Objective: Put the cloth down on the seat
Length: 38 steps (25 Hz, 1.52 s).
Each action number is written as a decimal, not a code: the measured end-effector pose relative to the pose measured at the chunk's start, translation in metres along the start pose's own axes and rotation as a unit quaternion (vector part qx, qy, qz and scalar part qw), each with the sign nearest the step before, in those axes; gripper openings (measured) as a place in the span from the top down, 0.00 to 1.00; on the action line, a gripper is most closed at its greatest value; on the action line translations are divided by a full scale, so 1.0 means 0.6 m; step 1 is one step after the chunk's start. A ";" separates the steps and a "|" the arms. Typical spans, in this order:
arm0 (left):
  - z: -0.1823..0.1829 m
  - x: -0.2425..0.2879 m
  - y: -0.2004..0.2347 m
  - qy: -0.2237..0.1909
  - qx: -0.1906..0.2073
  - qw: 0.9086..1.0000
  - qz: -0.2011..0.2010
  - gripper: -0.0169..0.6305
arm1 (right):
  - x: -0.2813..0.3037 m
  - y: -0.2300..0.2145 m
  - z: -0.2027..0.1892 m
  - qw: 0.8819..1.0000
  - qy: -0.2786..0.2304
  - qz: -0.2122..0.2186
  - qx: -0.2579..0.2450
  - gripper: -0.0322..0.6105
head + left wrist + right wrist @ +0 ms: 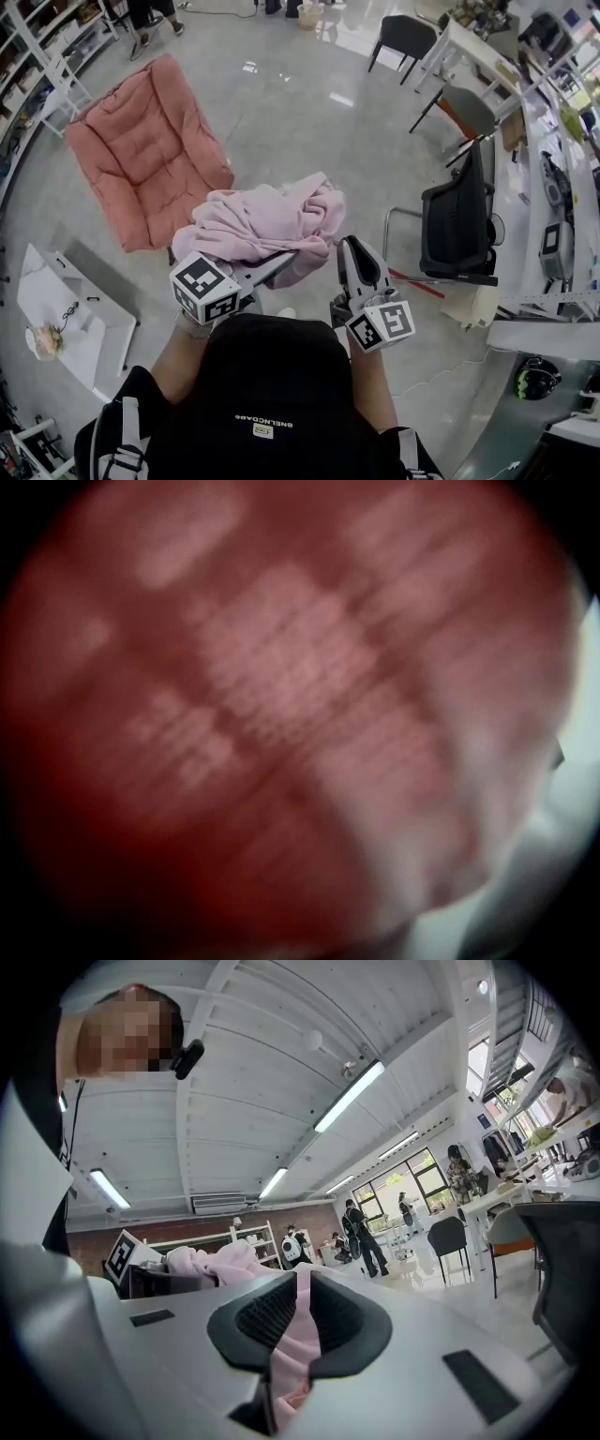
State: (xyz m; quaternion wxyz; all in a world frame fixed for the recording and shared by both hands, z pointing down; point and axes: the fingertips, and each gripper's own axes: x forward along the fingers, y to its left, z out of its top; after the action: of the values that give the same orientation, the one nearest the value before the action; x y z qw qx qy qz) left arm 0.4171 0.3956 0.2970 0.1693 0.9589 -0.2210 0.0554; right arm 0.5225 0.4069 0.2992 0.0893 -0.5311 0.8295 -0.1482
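A bundled pink cloth (267, 225) hangs over the floor between my two grippers. My left gripper (277, 265) reaches under its near edge, and its jaws are buried in the folds that it carries. In the left gripper view, blurred pink cloth (281, 705) lies against the lens and hides the jaws. My right gripper (345, 246) is shut on the cloth's right edge, and pink cloth (292, 1335) shows pinched between its black pads (262, 1321). The seat (150, 150), a salmon quilted cushion chair, stands on the floor up and to the left, apart from the cloth.
A black office chair (459, 220) stands close on the right, with long white desks (553, 187) beyond it. A low white table (66, 309) is at the lower left. More chairs (403, 37) and a person's legs (150, 19) are at the far side.
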 end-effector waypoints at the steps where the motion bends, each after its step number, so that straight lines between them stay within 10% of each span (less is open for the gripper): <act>1: -0.001 0.001 0.010 0.001 -0.003 1.000 0.002 0.58 | 0.007 -0.001 -0.002 1.000 0.002 0.000 -0.002 0.85; 38: 0.161 -0.141 0.693 -0.023 -0.031 0.999 0.015 0.58 | 0.678 0.095 -0.045 0.999 0.041 -0.013 0.002 0.85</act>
State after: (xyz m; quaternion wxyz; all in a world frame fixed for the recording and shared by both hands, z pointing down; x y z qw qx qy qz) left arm 0.1605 0.0449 0.3157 0.1931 0.9507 -0.2410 0.0293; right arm 0.2944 0.0641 0.3088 0.0539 -0.5354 0.8250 -0.1724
